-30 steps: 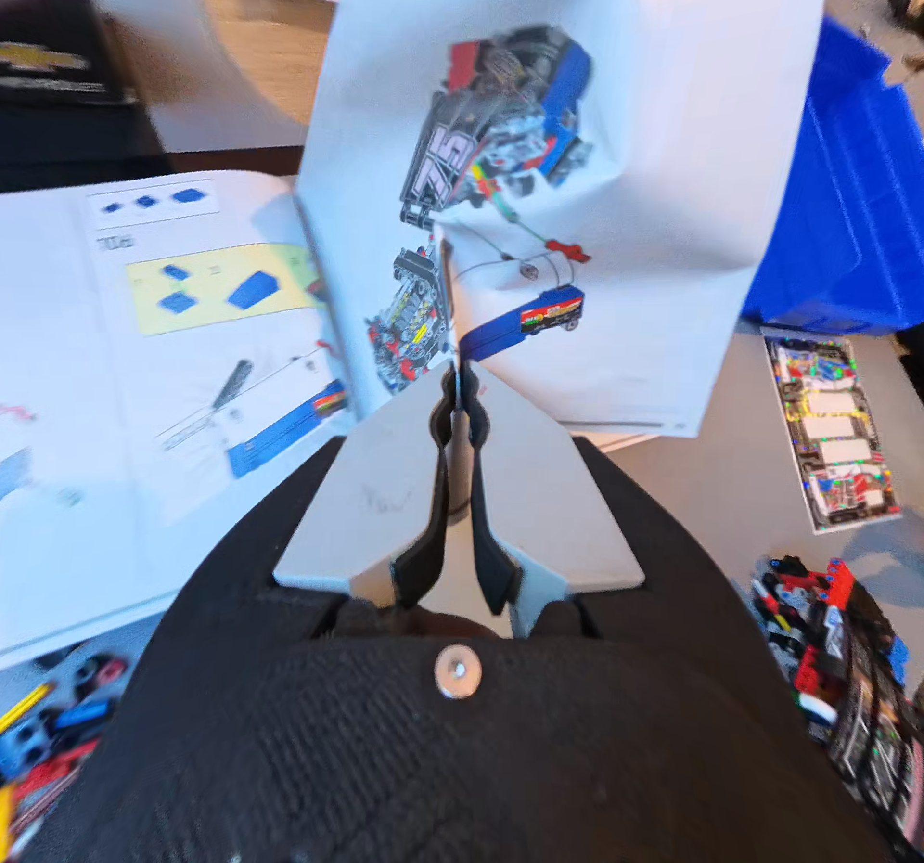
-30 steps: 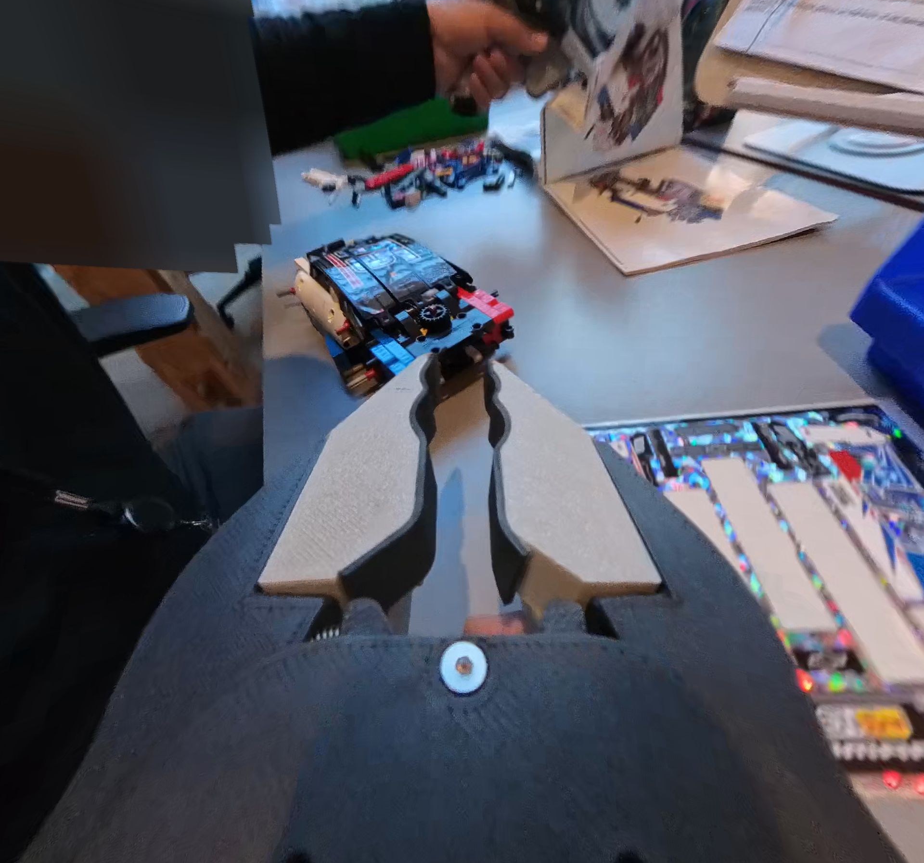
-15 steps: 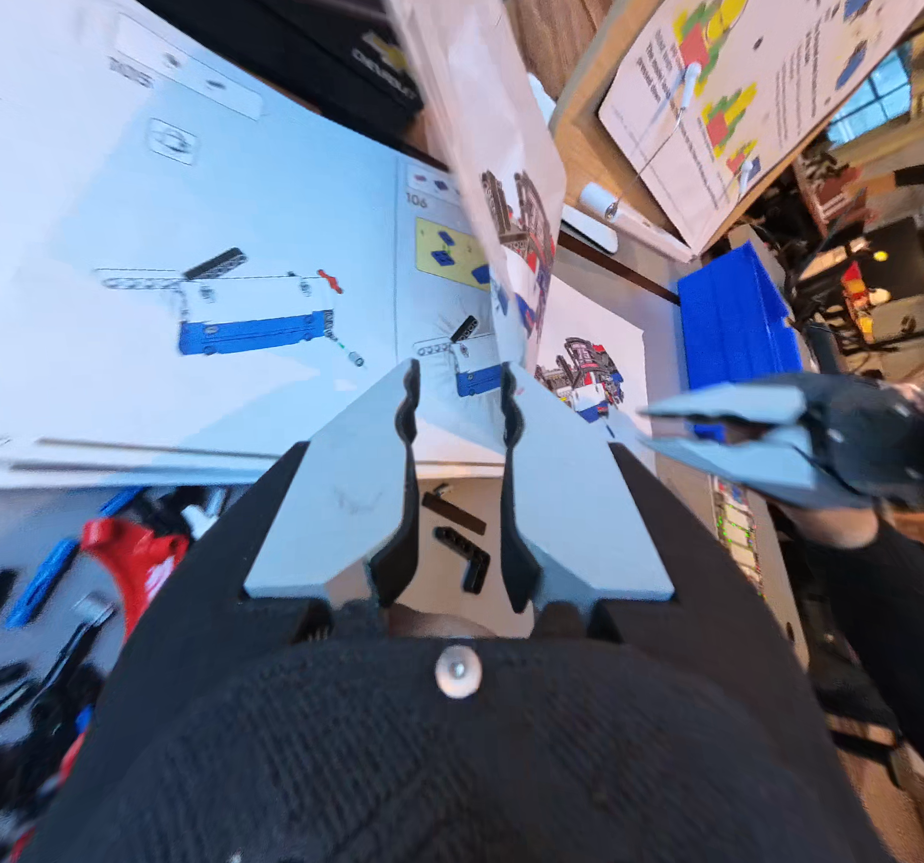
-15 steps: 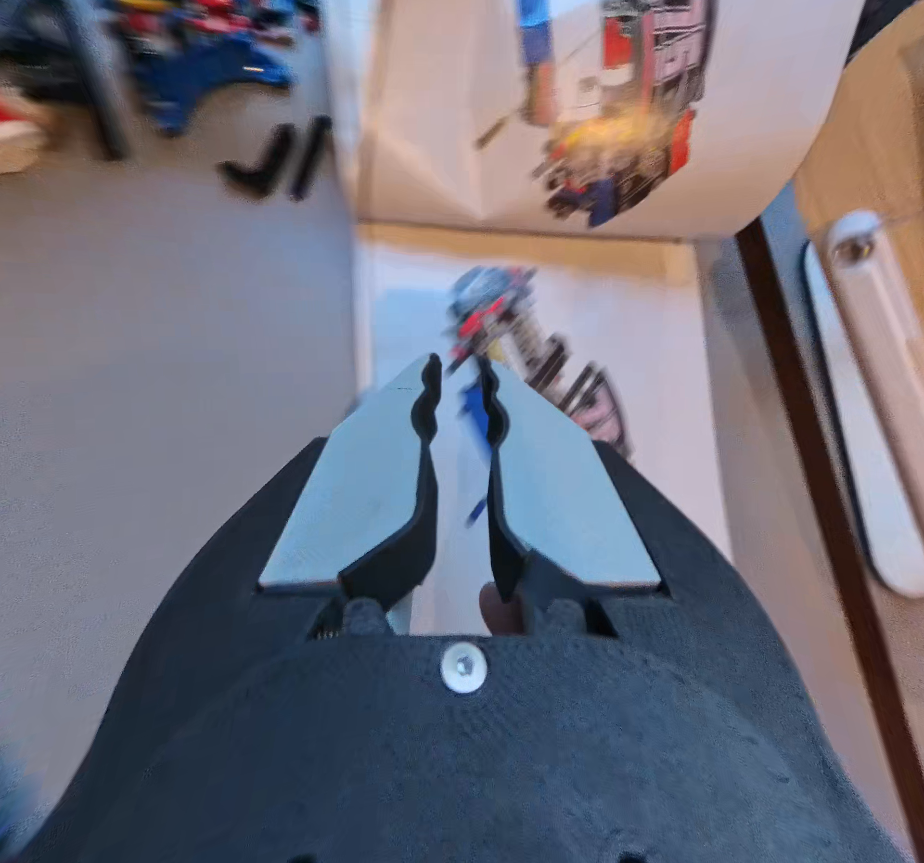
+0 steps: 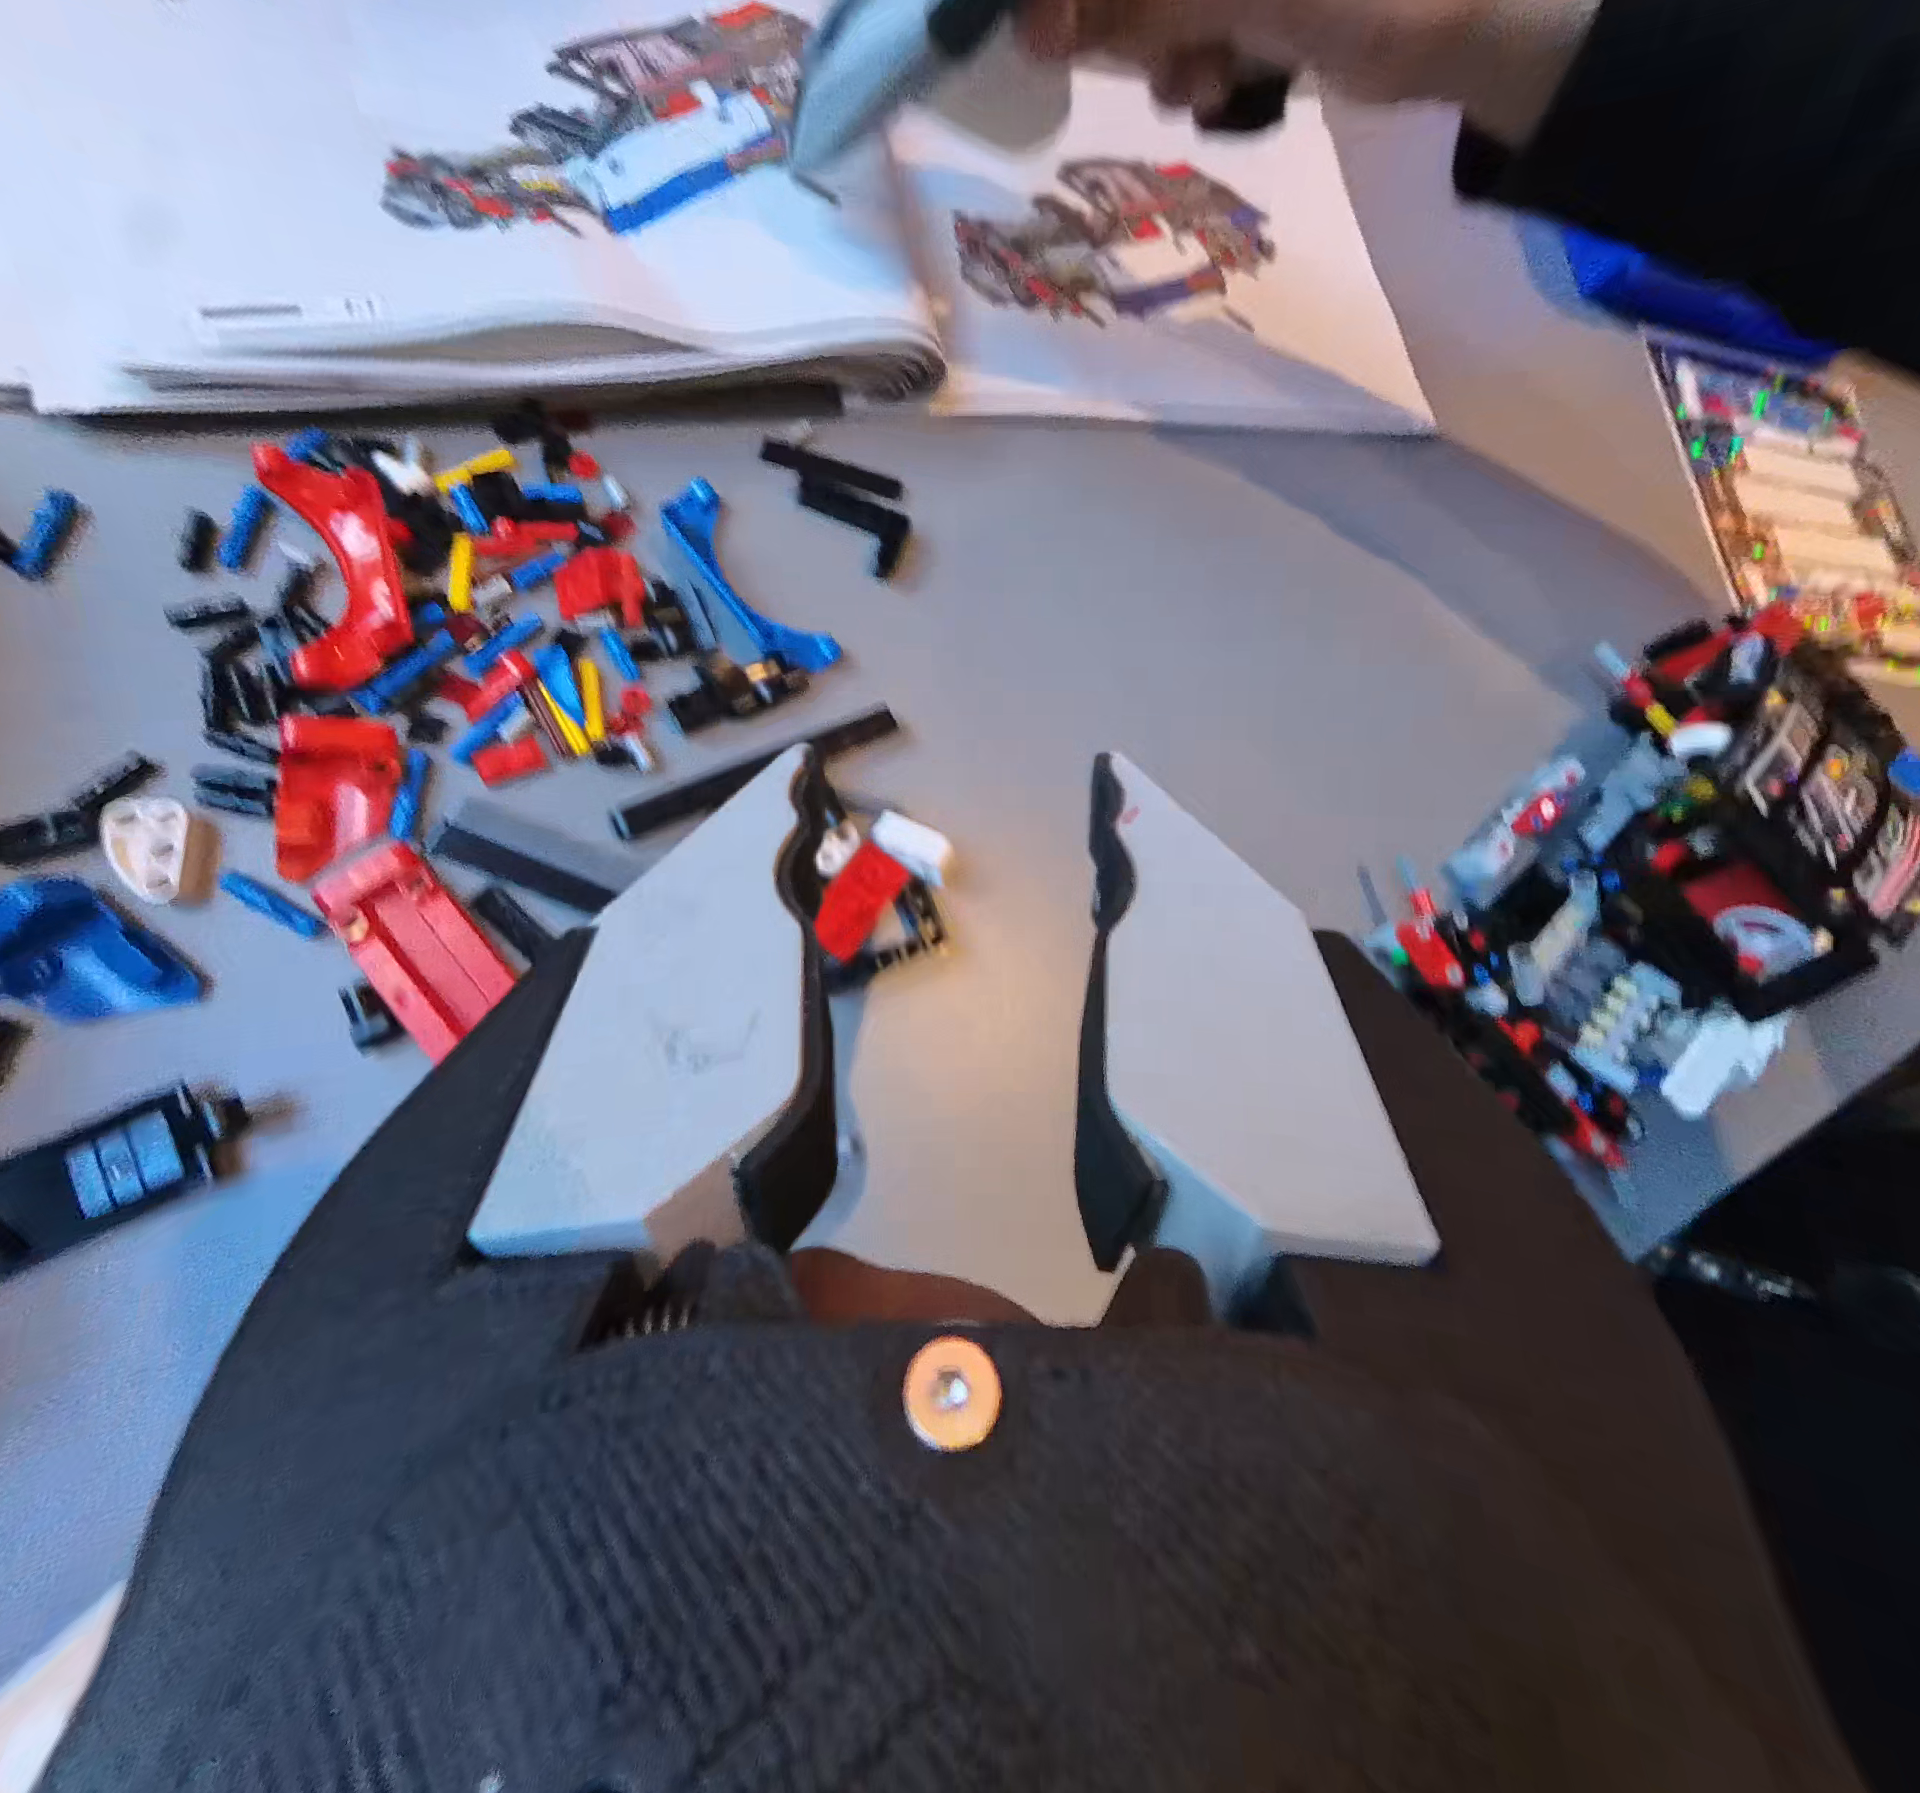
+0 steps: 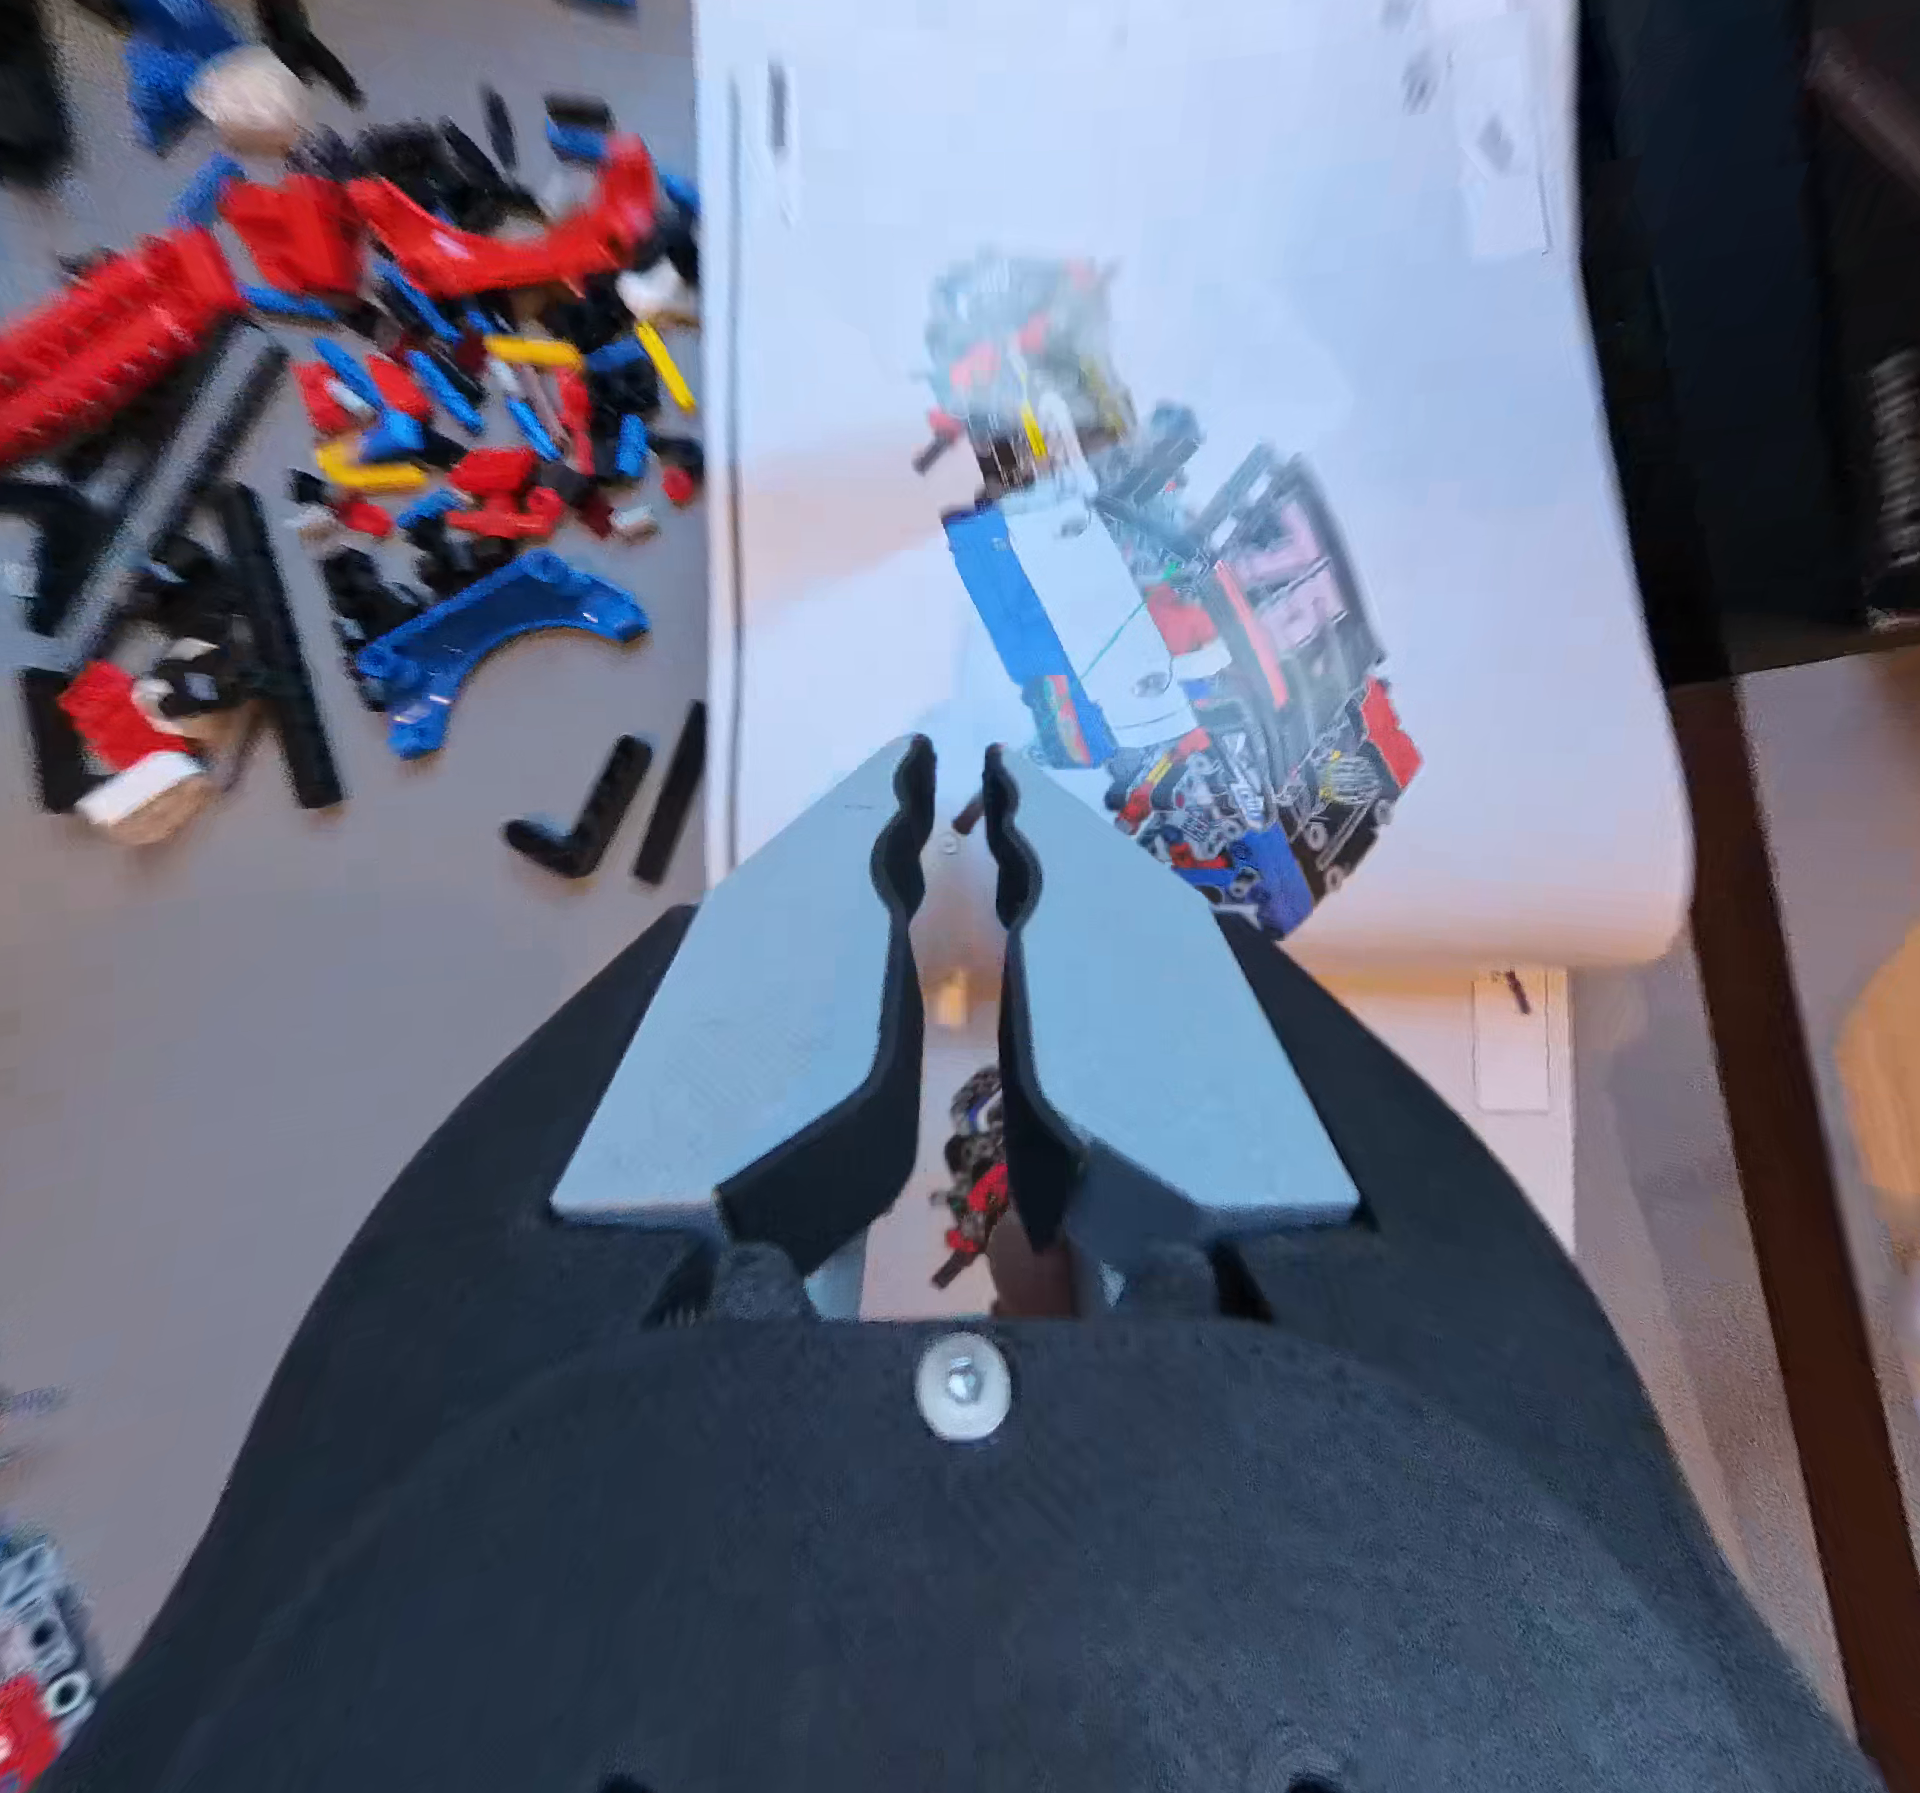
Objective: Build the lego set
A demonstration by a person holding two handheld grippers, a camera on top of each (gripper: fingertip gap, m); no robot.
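Left tongs wide apart over loose parts, right tongs nearly together over the manual.

In the left wrist view, the loose pile (image 5: 457, 621) fills the left of the frame. My left tongs (image 5: 951, 777), empty, hang low centre, with a small red-and-white piece (image 5: 868, 876) just inside the left finger, its long axis slanting up to the right. I judge this hand nearer to it. The half-built car (image 5: 1714, 870) sits at the right edge, well apart, long axis running lower left to upper right. In the right wrist view, my right tongs (image 6: 958, 767), a narrow gap between the tips and holding nothing, point at the open manual (image 6: 1195, 341) at upper centre.
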